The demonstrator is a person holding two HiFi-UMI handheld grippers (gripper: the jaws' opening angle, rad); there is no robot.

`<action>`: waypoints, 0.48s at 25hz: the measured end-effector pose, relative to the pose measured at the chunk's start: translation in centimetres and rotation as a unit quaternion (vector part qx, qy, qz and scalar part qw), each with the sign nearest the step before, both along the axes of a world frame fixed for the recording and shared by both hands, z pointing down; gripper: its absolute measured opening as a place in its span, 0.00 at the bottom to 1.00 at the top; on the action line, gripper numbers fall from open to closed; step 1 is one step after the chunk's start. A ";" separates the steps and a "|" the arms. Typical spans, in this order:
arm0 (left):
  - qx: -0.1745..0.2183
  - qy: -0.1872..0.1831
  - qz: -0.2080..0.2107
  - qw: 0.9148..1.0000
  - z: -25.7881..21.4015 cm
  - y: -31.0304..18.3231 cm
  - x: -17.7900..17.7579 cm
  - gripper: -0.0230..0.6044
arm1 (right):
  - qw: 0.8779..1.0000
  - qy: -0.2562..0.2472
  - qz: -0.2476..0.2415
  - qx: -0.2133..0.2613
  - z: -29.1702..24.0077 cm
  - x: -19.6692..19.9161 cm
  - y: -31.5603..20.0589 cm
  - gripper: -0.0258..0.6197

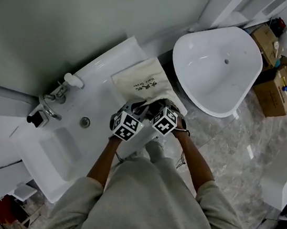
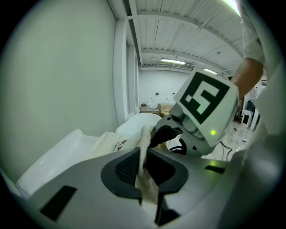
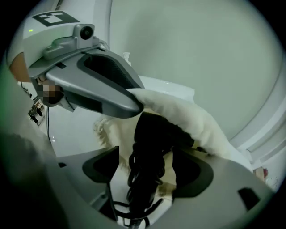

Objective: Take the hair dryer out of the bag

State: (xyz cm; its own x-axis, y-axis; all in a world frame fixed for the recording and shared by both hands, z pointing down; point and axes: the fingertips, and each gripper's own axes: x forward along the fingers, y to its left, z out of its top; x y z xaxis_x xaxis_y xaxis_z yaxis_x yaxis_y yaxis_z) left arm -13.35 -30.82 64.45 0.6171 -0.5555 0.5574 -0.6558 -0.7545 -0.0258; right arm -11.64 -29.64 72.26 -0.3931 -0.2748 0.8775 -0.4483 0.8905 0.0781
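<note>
Head view: the left gripper [image 1: 135,108] and the right gripper [image 1: 159,106] meet at the mouth of the bag [image 1: 140,82] on the counter [image 1: 104,74]; they hide its contents.

Left gripper view: the jaws are nearly together and pinch the bag's cloth edge.

Right gripper view: the jaws stand wide around the black hair dryer [image 3: 152,129] and its cord [image 3: 143,174] at the bag's mouth. Cloth partly covers the hair dryer.

The bag [image 1: 142,82] is cream cloth with small dark print; the hair dryer [image 3: 154,129] and its coiled cord [image 3: 139,176] are black. The left gripper [image 2: 143,172] and right gripper [image 3: 145,170] are grey with black pads and black-and-white square markers. The washbasin [image 1: 59,147] and bathtub [image 1: 214,63] are white, the floor [image 1: 234,145] grey marble
</note>
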 end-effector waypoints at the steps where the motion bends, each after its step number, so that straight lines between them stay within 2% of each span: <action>1: -0.001 0.000 -0.001 1.000 0.0 0.0 0.0 0.10 | 1.000 0.002 0.004 -0.007 0.4 0.0 -0.2 0.60; 12: -0.007 0.006 -0.002 1.000 0.2 -0.2 0.0 0.10 | 0.996 0.049 0.033 -0.068 3.6 0.4 -1.3 0.60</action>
